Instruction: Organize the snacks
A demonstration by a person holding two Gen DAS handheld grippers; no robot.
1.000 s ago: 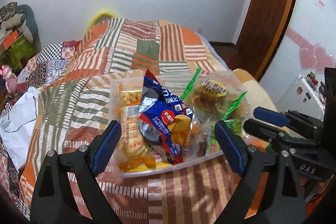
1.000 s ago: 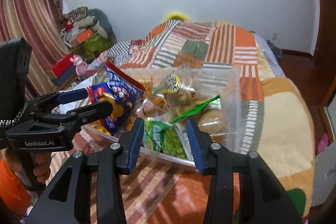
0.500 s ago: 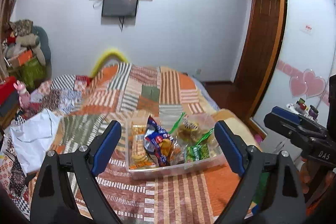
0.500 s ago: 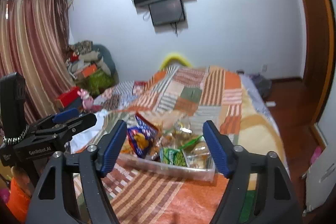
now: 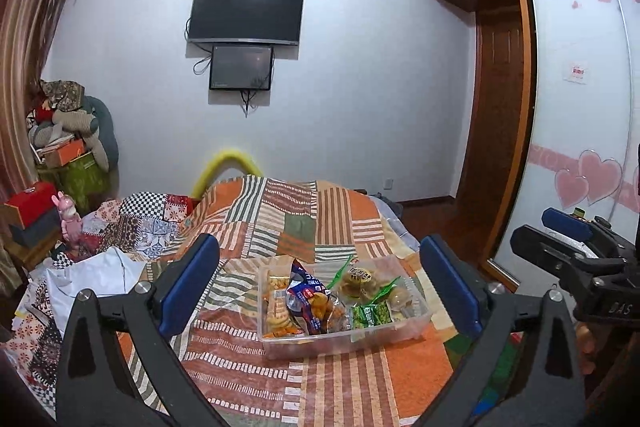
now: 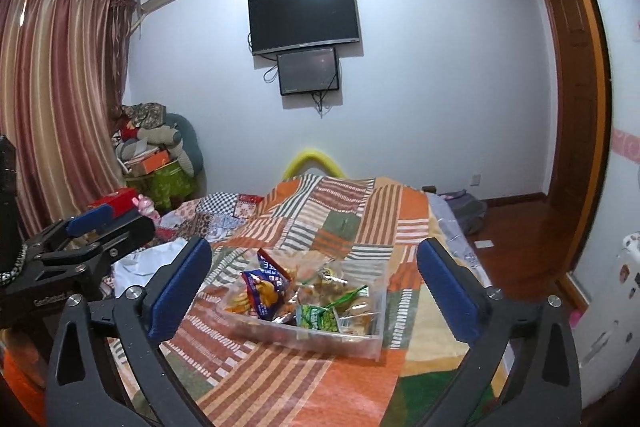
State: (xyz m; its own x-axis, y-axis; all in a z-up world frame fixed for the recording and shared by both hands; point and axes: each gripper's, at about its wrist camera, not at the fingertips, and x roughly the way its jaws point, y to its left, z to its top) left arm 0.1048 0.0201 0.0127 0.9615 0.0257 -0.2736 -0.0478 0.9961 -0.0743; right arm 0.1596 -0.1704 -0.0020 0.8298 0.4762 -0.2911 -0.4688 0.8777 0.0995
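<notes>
While both tools are hanging back above the near edge of the bed, you are holding nothing: the left gripper [image 5: 320,283] is opening its jaws, with only air between the blue pads, and the right gripper [image 6: 314,277] is opening too, likewise empty. The clear plastic bin [image 5: 416,323] is sitting on the patchwork quilt [image 5: 288,215], well apart from both tools, and the snacks are lying inside it: a blue chip bag [image 5: 308,297], a green pea packet [image 5: 370,315], a biscuit pack [image 5: 278,307] and some wrapped cakes [image 5: 360,277]. No packet is showing loose on the quilt around it, so the sorting is looking finished, or close to it.

If more is wanted, you are needing to come back down toward the bin and choose one packet; the crinkly bags are overlapping, so a clean pinch on a single edge is mattering.

Off to the left, white cloth [image 5: 96,275] is lying crumpled, a wardrobe [image 5: 576,107] is standing to the right, and nothing is blocking the path to the bin.
</notes>
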